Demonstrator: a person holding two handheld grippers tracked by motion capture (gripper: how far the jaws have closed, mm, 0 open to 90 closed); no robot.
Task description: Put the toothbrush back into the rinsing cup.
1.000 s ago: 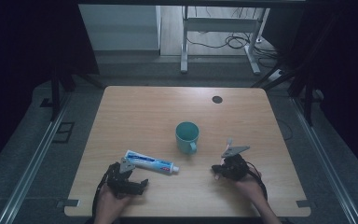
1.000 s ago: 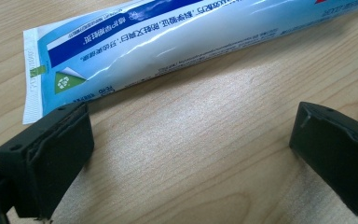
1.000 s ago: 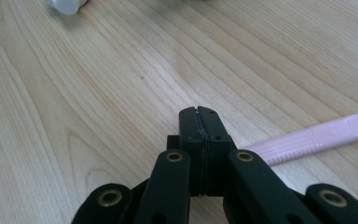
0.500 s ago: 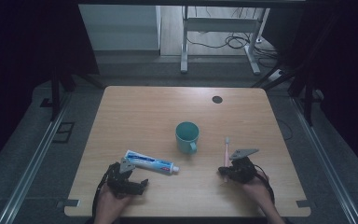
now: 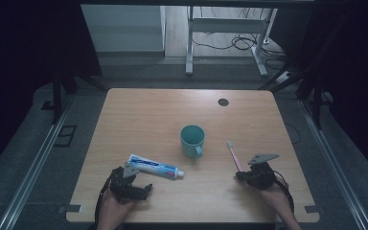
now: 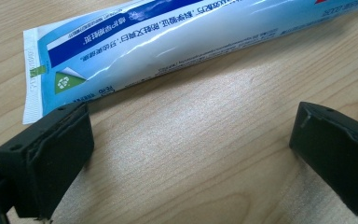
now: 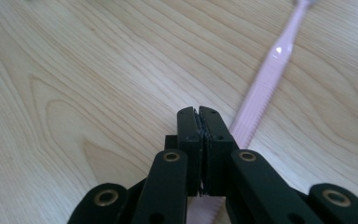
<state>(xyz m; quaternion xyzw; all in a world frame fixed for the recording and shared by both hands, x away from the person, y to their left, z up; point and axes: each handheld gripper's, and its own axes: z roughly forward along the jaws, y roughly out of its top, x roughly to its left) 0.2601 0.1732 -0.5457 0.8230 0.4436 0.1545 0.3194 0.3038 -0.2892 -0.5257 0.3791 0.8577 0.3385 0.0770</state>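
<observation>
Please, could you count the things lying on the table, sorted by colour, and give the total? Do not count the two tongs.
Teal: 1, the mug
Pink: 1, the toothbrush
White and blue: 1, the toothpaste tube
Total: 3

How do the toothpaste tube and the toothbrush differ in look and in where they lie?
The toothpaste tube is broad, white and blue, with print; the toothbrush is thin and plain pink. The tube lies near the left tongs, the brush by the right tongs. Both lie flat on the table.
</observation>
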